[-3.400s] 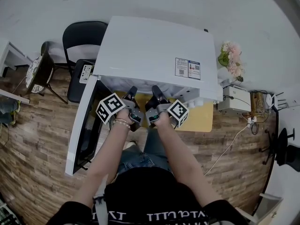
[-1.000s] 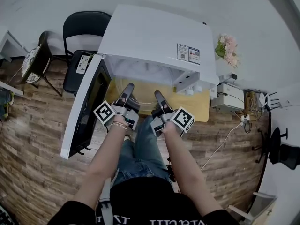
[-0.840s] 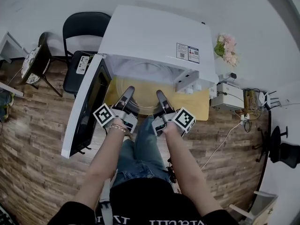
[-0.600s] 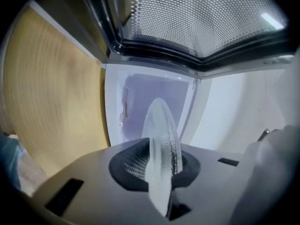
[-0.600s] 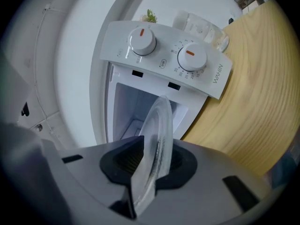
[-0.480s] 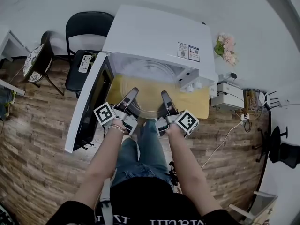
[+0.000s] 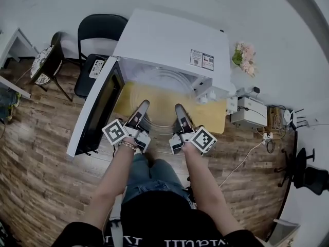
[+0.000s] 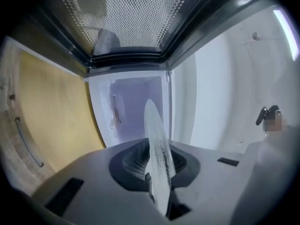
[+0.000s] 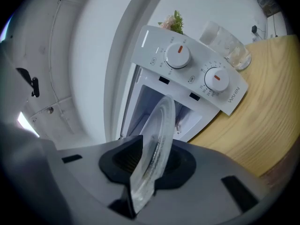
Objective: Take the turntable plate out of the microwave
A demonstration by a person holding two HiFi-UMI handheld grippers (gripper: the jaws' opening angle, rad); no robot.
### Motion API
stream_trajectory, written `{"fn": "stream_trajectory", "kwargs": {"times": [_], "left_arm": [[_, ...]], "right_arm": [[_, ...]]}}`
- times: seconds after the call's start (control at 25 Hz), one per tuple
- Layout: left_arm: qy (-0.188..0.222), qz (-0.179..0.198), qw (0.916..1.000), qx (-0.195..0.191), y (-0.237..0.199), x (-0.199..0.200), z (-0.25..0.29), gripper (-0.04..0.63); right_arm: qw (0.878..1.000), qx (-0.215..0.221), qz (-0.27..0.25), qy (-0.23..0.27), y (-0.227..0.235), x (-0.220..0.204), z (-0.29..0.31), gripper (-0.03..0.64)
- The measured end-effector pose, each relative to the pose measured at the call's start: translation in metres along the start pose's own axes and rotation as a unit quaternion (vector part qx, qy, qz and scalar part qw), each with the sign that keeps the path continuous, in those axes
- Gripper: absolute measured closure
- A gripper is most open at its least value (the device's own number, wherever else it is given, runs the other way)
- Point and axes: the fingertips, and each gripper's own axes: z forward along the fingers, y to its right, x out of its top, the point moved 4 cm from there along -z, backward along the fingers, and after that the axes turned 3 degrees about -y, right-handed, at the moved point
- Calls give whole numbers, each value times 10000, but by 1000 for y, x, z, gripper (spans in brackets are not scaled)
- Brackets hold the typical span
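The clear glass turntable plate [image 7: 163, 92] hangs level over the yellow table, just in front of the white microwave [image 7: 169, 40], whose door [image 7: 95, 107] stands swung out to the left. My left gripper [image 7: 143, 105] is shut on the plate's near-left rim; that rim [image 8: 157, 149] shows edge-on between its jaws. My right gripper [image 7: 178, 107] clamps the near-right rim [image 9: 157, 130], and its jaws are opening slightly with the glass still between them. The empty cavity [image 8: 133, 109] lies beyond the plate.
The microwave's control panel [image 9: 187, 69] with two dials is at the right, a glass cup [image 9: 225, 43] beside it on the wooden table [image 7: 218, 120]. A black chair [image 7: 97, 35] stands at the back left, flowers [image 7: 244, 55] and a white box [image 7: 247, 112] to the right.
Both grippers have drawn back out of the microwave cavity toward me and risen a little, carrying the glass plate out over the table.
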Motion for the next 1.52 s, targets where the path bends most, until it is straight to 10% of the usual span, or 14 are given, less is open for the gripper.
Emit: {"fn": "stream_trajectory", "kwargs": {"times": [1.04, 1.52], "left_arm": [[652, 1195, 9881, 716, 96, -45, -60, 547], [684, 2094, 9750, 283, 148, -55, -37, 529]], "right_arm": [[9951, 235, -803, -521, -80, -5, -61, 506], [9821, 442, -1797, -355, -122, 35, -79, 485]]}}
